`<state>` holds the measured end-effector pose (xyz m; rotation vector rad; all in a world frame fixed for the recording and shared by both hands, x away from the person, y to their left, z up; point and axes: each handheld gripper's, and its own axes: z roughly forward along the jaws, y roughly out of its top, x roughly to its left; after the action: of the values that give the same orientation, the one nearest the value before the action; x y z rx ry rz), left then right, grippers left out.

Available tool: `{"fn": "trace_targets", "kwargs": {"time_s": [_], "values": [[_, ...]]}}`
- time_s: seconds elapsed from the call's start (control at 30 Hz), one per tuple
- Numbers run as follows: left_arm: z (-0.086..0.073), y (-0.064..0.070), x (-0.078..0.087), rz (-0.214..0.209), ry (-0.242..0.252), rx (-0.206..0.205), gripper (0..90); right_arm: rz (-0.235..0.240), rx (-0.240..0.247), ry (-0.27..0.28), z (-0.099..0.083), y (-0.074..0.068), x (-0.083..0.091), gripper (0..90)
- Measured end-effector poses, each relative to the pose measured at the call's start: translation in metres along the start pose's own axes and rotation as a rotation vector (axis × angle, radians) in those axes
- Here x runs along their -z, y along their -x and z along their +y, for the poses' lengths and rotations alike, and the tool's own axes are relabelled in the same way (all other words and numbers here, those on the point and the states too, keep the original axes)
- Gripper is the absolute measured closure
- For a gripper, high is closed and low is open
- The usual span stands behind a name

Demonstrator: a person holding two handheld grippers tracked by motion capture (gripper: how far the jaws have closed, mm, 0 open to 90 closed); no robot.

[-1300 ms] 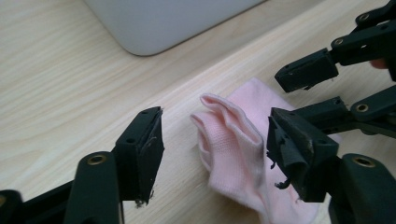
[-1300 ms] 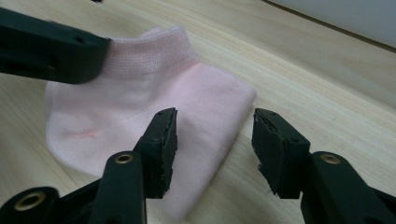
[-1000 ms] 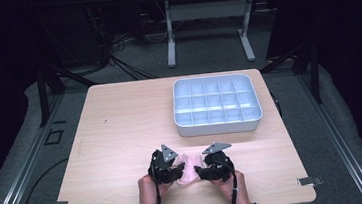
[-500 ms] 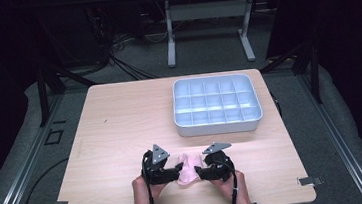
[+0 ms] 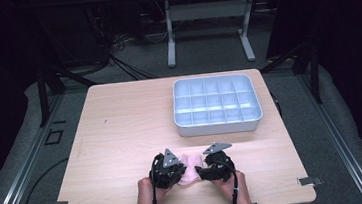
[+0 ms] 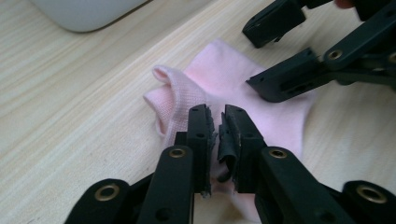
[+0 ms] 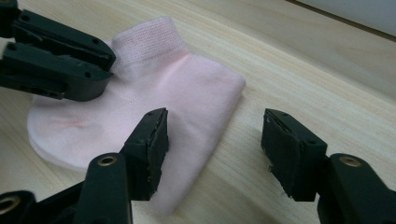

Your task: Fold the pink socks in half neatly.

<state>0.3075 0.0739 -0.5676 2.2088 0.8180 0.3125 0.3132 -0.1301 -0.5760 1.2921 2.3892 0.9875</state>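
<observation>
A small pink sock [image 5: 189, 172] lies flat on the wooden table [image 5: 121, 133] near its front edge, between my two grippers. My left gripper [image 5: 171, 169] is shut, its tips [image 6: 217, 133] low over the sock [image 6: 224, 79] beside a raised fold of the cuff; I see no fabric pinched between them. My right gripper [image 5: 210, 168] is open. In the right gripper view its jaws [image 7: 215, 140] straddle the sock's [image 7: 177, 88] folded edge, one over the fabric, one over bare wood. The left gripper [image 7: 107, 58] rests by the cuff there.
A pale grey tray [image 5: 219, 124] divided into several empty compartments stands at the back right of the table, and its rim [image 6: 84, 14] shows beyond the sock. A white-legged desk [image 5: 205, 14] stands on the floor behind.
My left gripper drew a little to the left half a second ago and has come back right onto the sock. The right gripper has barely moved.
</observation>
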Motion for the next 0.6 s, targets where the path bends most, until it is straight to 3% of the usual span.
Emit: {"fn": "trace_targets", "kwargs": {"time_s": [0.27,0.3,0.33,0.37,0.57,0.6], "values": [[-0.0061,-0.0015,-0.0037,-0.002,0.016,0.011,85.2,0.003,-0.008,0.006,-0.0008,0.0000,0.0003,41.8],[-0.0074,-0.0016,-0.0035,-0.003,0.020,0.016,85.2,0.032,-0.049,0.009,-0.0017,0.0020,0.0020,43.5],[-0.0074,-0.0016,-0.0035,-0.003,0.020,0.016,85.3,0.032,-0.049,0.009,-0.0017,0.0020,0.0020,43.5],[-0.0082,-0.0009,-0.0034,0.001,0.022,0.018,85.2,0.078,-0.094,0.010,-0.0038,0.0062,0.0047,44.6],[-0.0098,0.0001,-0.0041,0.004,0.036,0.026,85.2,0.150,-0.167,0.020,-0.0063,0.0079,0.0050,52.7],[-0.0101,-0.0001,-0.0036,0.001,0.034,0.024,85.2,0.169,-0.192,0.018,-0.0054,0.0076,0.0031,58.9]]}}
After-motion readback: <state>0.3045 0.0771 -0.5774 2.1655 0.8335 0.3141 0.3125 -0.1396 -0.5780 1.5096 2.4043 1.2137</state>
